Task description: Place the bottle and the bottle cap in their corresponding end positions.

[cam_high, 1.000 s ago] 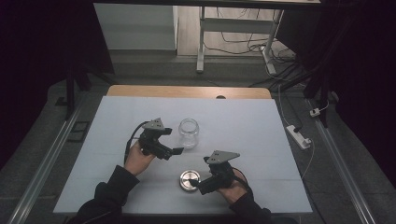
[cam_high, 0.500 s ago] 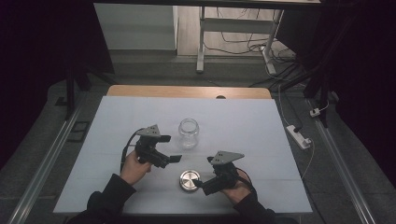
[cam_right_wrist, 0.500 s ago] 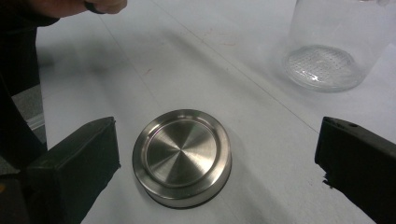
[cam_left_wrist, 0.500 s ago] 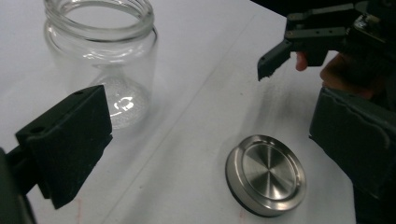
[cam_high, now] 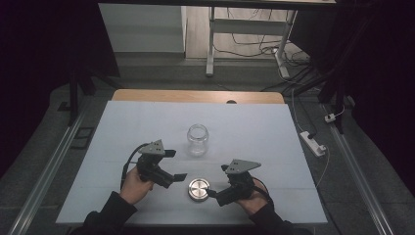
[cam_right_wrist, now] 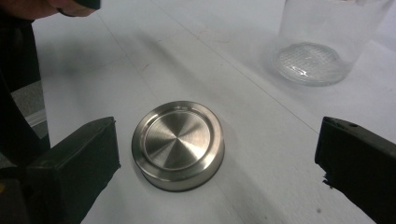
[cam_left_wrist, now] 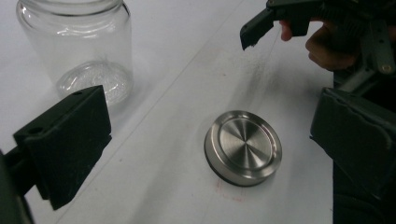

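Brushed-steel round lid (cam_high: 197,189) lay flat on the white counter (cam_high: 254,132), right between the two grippers and toward the near edge. The left gripper (cam_high: 172,165) sat just to its left with jaws spread wide apart, holding nothing, and the right gripper (cam_high: 214,192) was just to its right, also gaping and empty, with its near jaw tip almost at the lid's rim. In the right gripper view the lid (cam_right_wrist: 178,145) sat close beside the left-hand jaw rather than centred in the gap, so I'd guess the right one was nearer and only needed a small sideways nudge to straddle it. Being a disc, it had no long axis to line up with. The clear glass jar (cam_high: 197,140), open-mouthed and upright, stood farther back, well apart from the lid, with plenty of bare counter all round
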